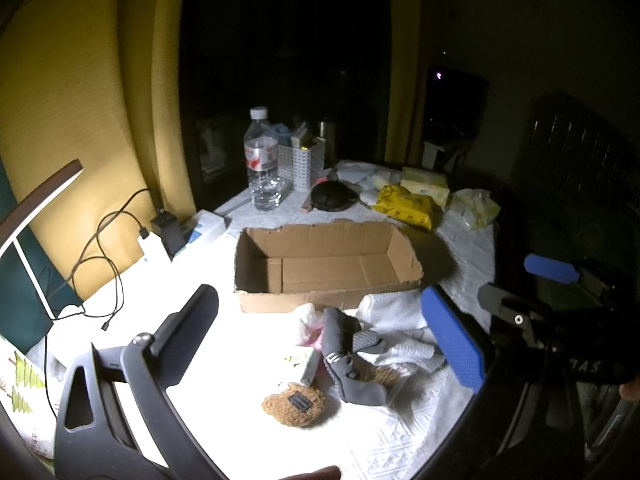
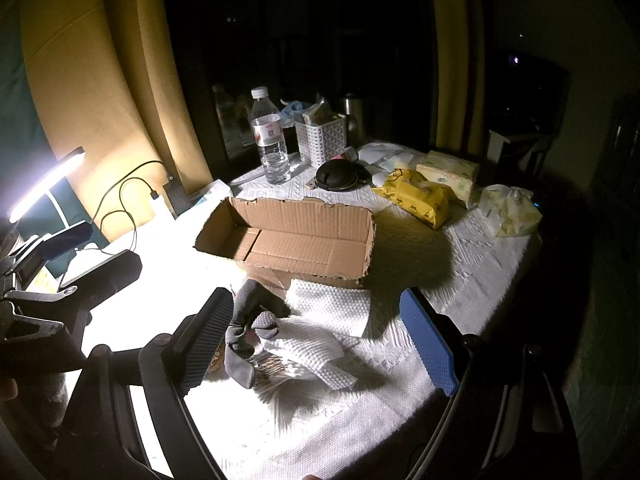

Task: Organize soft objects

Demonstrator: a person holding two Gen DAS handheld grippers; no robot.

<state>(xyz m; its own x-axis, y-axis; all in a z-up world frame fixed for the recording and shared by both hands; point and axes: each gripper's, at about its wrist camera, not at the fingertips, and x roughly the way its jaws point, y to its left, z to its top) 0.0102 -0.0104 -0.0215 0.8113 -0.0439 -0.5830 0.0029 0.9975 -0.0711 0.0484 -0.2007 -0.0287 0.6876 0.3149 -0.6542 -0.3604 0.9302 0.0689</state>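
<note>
Right wrist cam: grey sock lies betw. spread right gripper fingers, nearer left one; left gripper also spread.

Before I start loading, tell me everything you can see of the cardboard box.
The cardboard box is a shallow, open-topped tray of plain brown corrugated board, its top edges roughly torn and ragged. Flat flaps form the floor, and nothing lies inside. It sits upright on the white tablecloth, lit from the lamp side, casting a shadow toward the yellow packet. A white towel lies against its near wall. Neither tool touches it.
</note>
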